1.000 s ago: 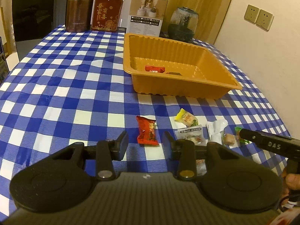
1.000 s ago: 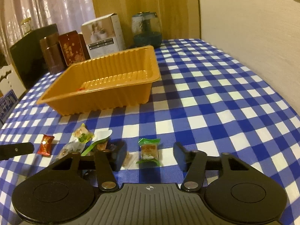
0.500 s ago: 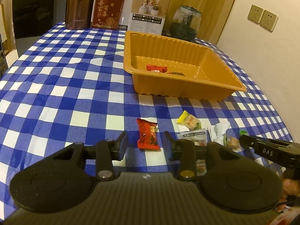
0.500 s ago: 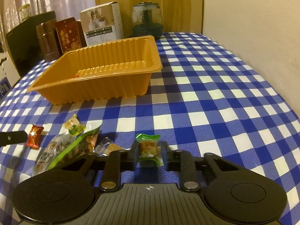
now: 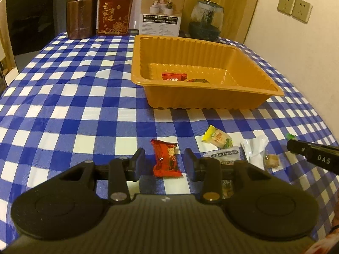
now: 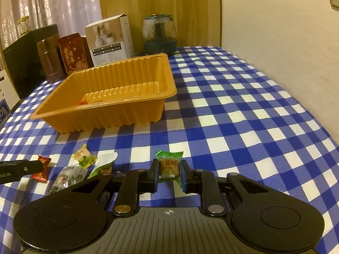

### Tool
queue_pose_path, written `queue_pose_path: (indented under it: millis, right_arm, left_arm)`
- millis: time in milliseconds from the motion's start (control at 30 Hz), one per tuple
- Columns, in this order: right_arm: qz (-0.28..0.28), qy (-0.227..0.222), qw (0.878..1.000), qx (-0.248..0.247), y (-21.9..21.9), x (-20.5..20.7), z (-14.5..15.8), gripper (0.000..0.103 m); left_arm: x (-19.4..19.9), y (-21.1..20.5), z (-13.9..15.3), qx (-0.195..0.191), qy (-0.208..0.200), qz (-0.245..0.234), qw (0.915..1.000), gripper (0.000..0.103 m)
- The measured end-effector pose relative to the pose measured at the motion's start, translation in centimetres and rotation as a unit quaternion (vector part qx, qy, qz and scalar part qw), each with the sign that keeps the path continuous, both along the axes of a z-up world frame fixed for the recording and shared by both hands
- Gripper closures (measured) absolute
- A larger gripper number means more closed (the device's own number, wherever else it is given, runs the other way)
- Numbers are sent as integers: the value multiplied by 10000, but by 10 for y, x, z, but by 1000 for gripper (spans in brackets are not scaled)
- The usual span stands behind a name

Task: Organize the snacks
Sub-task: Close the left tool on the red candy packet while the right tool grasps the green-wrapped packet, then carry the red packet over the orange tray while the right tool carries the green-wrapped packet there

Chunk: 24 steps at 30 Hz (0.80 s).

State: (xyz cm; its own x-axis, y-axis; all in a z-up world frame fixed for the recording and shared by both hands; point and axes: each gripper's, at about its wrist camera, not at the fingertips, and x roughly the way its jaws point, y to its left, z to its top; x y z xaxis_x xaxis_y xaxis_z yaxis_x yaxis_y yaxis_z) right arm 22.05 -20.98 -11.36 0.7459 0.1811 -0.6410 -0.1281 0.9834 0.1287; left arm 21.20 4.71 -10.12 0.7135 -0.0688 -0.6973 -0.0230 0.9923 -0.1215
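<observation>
The orange tray point(image 5: 203, 97) sits on the bench point(image 5: 63, 105), which has a blue and white check cloth. Inside the tray lie two snacks: a red packet point(image 5: 174, 77) and a darker one point(image 5: 198, 80) just beside it.

More snacks lie on the bench in front of the tray. The right tongs point(image 6: 169, 174) are squeezed tight on a green candy point(image 6: 169, 165). The left tongs point(image 5: 164, 165) are partly open, with a red candy point(image 5: 166, 158) lying between the two pads, not touching them. Beside it are a yellow snack point(image 5: 216, 137), a white packet point(image 5: 254, 148) and a small brown sweet point(image 5: 271, 160).

At the back stand a brown tin point(image 5: 81, 12), a red box point(image 5: 114, 12), a white box point(image 5: 162, 11) and a glass jar point(image 5: 206, 20).
</observation>
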Motion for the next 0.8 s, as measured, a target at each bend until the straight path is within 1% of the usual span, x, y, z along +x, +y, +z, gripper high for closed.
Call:
queue_pose_path:
  millis: [200, 267, 333, 400, 467, 800]
  right_arm:
    - [4, 9, 10000, 48, -1, 0, 0, 83]
    - [4, 15, 10000, 74, -1, 0, 0, 83]
    - [1, 19, 10000, 96, -1, 0, 0, 83]
    - [-6, 16, 9999, 101, -1, 0, 0, 83]
    - [-14, 6, 9999, 109, -1, 0, 1, 83]
    - [-21, -83, 9997, 221, 1, -2, 7, 83]
  left_arm:
    - [7, -7, -5, 168, 65, -89, 9998, 68]
    - [9, -8, -8, 188, 108, -63, 9997, 69]
    - [11, -10, -11, 187, 124, -59, 9997, 73]
    - [13, -13, -13, 307, 154, -69, 9994, 82]
    - [12, -14, -13, 360, 142, -74, 9992, 83]
    - [4, -18, 4, 221, -27, -144, 9996, 83]
